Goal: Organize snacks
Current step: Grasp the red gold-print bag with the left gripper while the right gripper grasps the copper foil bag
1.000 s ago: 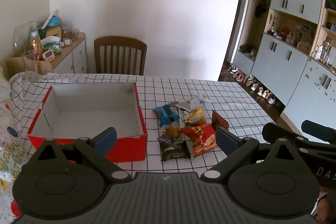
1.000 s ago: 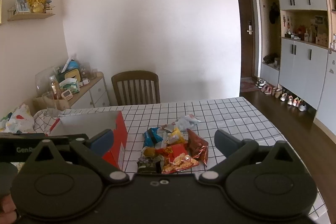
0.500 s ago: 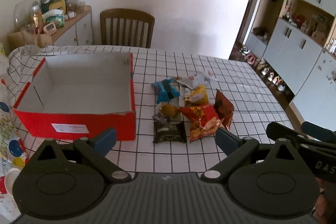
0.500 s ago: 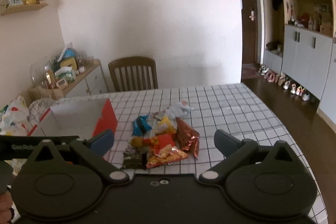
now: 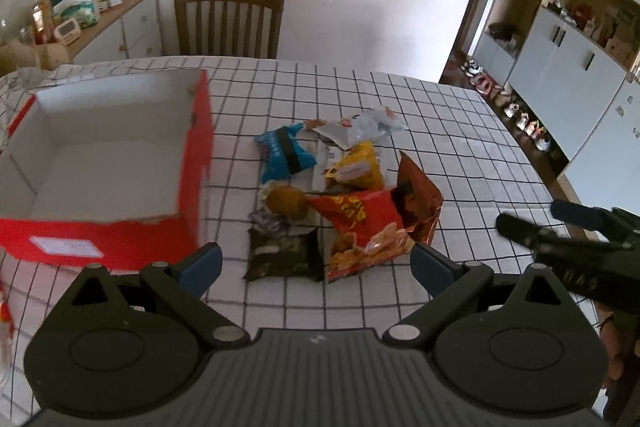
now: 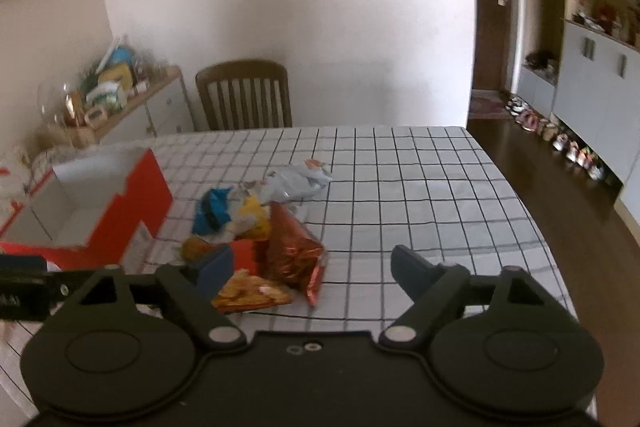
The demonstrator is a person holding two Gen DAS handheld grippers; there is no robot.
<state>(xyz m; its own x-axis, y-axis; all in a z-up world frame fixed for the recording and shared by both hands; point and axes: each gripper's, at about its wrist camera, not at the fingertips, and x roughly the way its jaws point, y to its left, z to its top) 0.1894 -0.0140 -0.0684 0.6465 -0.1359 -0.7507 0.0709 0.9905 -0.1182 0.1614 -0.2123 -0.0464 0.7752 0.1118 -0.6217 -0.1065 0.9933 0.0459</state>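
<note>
Approach step, nothing boxed yet: snack pile point(image 5: 336, 203) on the table point(image 5: 460, 131) just right of the empty red box point(image 5: 104, 147); left gripper point(image 5: 316, 265) jaws wide and empty, right gripper point(image 6: 312, 273) jaws closing on nothing; next, pinch a near-edge packet.

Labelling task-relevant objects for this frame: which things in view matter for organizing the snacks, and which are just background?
Job:
- red box, open, nothing visible inside
- blue packet
- yellow packet
- red chip bag
- dark packet
- white wrapper

Background:
- chair
- sideboard clutter
- cabinets
- shoes
</note>
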